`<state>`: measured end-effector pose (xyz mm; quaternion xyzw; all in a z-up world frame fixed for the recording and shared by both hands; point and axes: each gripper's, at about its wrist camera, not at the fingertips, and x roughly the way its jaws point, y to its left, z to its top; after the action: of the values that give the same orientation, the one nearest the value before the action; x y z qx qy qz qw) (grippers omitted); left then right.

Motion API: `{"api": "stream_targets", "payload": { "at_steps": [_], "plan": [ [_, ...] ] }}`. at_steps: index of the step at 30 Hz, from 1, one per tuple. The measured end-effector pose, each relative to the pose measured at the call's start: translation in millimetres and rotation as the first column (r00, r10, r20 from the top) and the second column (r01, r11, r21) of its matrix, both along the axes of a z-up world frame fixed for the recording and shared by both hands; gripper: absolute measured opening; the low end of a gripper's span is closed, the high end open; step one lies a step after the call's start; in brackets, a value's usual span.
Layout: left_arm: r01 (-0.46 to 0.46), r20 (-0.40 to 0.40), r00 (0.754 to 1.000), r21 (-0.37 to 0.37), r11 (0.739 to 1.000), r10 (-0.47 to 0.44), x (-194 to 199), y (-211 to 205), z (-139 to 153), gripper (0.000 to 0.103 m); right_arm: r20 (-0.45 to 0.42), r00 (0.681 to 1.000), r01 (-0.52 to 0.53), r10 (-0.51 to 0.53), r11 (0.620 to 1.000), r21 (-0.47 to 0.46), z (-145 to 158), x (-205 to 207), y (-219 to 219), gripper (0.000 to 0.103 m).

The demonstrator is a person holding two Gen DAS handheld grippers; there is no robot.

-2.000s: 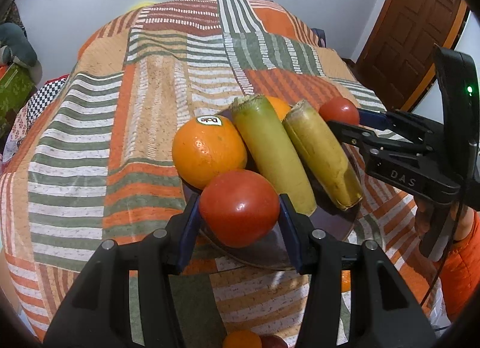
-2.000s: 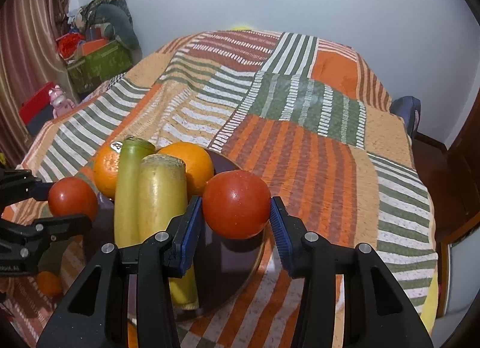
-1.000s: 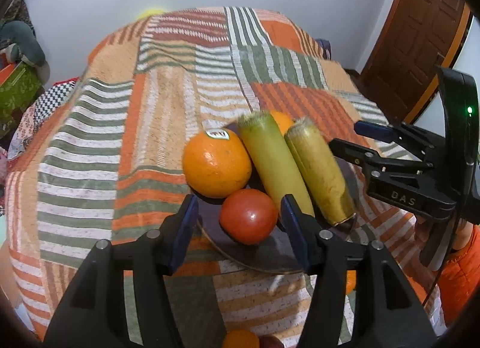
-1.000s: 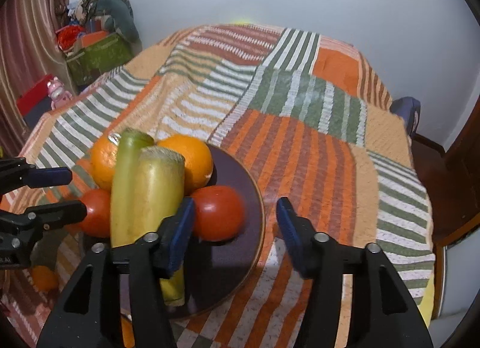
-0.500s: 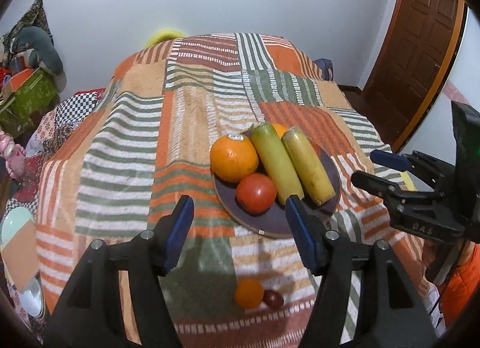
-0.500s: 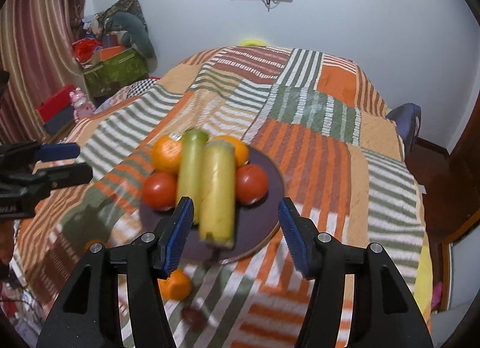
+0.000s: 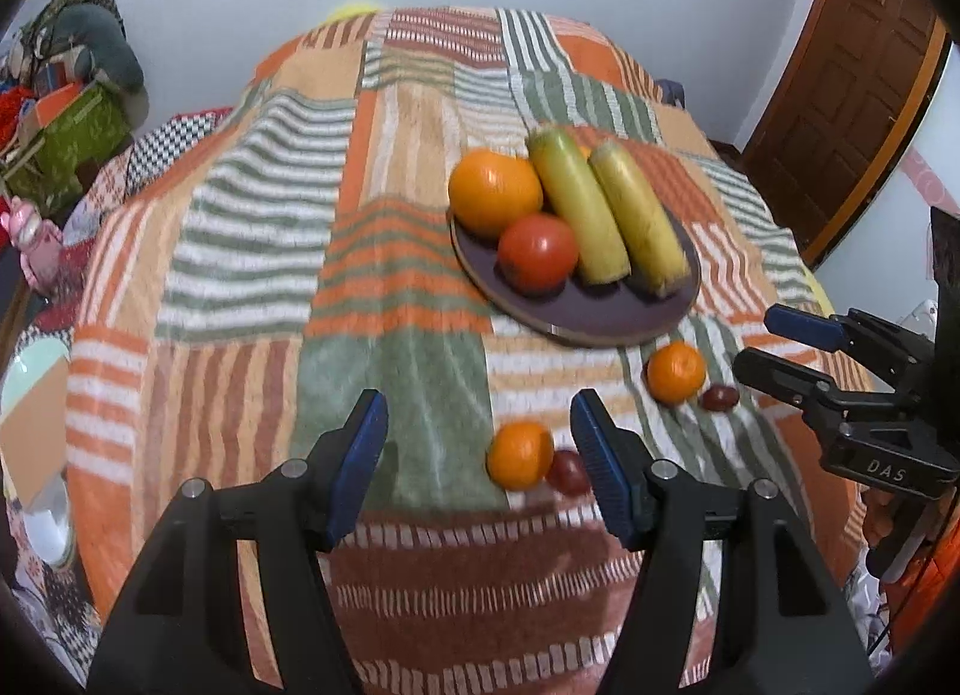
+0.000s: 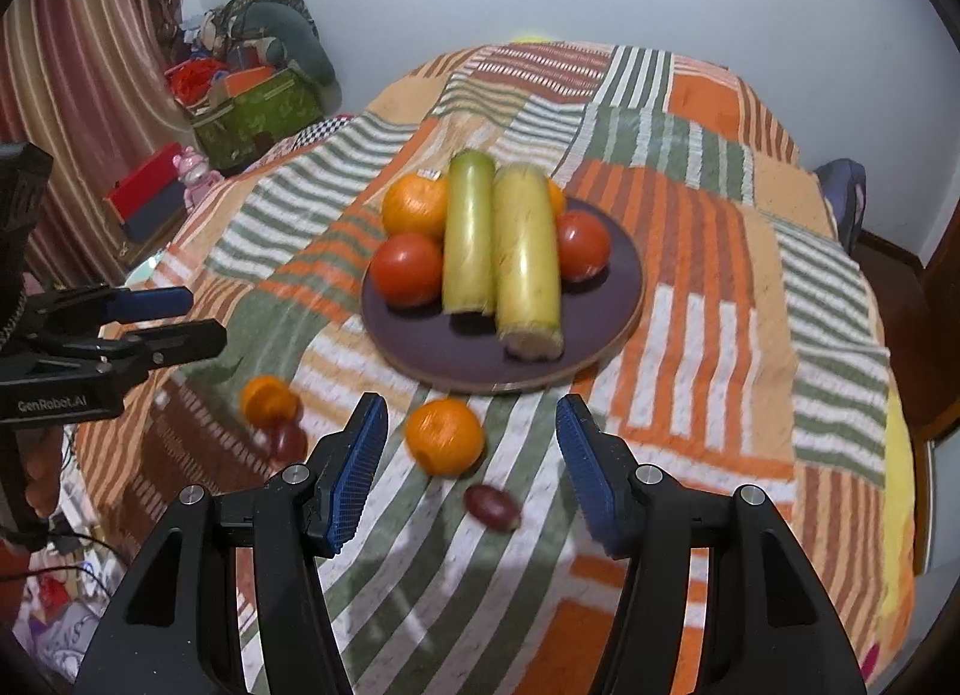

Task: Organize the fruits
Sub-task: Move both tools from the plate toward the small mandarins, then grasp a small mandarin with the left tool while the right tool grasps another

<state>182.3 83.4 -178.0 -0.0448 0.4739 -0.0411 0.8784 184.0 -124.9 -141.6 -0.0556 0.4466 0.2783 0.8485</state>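
Observation:
A dark round plate (image 7: pixel 606 317) (image 8: pixel 594 329) on the patchwork cloth holds two green-yellow cobs (image 8: pixel 498 251), two oranges (image 7: pixel 495 191) and two tomatoes (image 7: pixel 537 252) (image 8: pixel 582 245). Two small tangerines (image 7: pixel 520 454) (image 7: pixel 676 371) lie on the cloth in front of the plate, each beside a dark red grape (image 7: pixel 567 472) (image 7: pixel 720 397). My left gripper (image 7: pixel 480 455) is open and empty above the near tangerine. My right gripper (image 8: pixel 471 449) is open and empty over the other tangerine (image 8: pixel 445 436) and grape (image 8: pixel 492 506).
The cloth covers a rounded table that drops off at every side. A green box and soft toys (image 8: pixel 258 95) sit at the left, a wooden door (image 7: pixel 840 71) at the right. Each gripper shows in the other's view (image 7: pixel 840 395) (image 8: pixel 108 329).
Both grippers let go of their tomatoes on the plate, opened, and drew back and up. The small tangerines and grapes in front of the plate came into view.

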Motion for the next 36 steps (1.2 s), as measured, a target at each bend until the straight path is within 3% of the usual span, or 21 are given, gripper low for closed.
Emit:
{"api": "stream_targets", "payload": {
  "at_steps": [5, 10, 13, 18, 23, 36],
  "plan": [
    [0.006, -0.034, 0.999, -0.025, 1.0, -0.007, -8, -2, -16, 0.062, -0.026, 1.0, -0.009, 0.008, 1.0, -0.013, -9, -5, 5, 0.055],
    [0.026, -0.074, 0.997, -0.047, 0.999, -0.03, -6, -5, -29, 0.044, -0.061, 0.998, -0.023, 0.022, 1.0, -0.011, -19, -4, 12, 0.055],
    [0.035, -0.086, 0.995, -0.054, 0.998, -0.04, -1, -9, -34, 0.043, -0.084, 0.996, -0.029, 0.028, 1.0, -0.011, -25, 0, 16, 0.055],
    [0.037, -0.092, 0.995, -0.066, 0.997, -0.043, 7, -11, -39, 0.041, -0.103, 0.994, -0.035, 0.032, 0.999, -0.026, -33, 6, 21, 0.049],
    [0.048, -0.098, 0.994, -0.096, 0.994, -0.057, 12, -11, -43, 0.031, -0.122, 0.992, -0.045, 0.041, 0.999, -0.028, -40, 9, 23, 0.036],
    [0.041, -0.05, 0.998, -0.079, 0.996, -0.045, 17, -7, -28, 0.03, -0.086, 0.996, -0.007, 0.009, 1.0, 0.028, -23, 13, 6, 0.036]
  ]
}}
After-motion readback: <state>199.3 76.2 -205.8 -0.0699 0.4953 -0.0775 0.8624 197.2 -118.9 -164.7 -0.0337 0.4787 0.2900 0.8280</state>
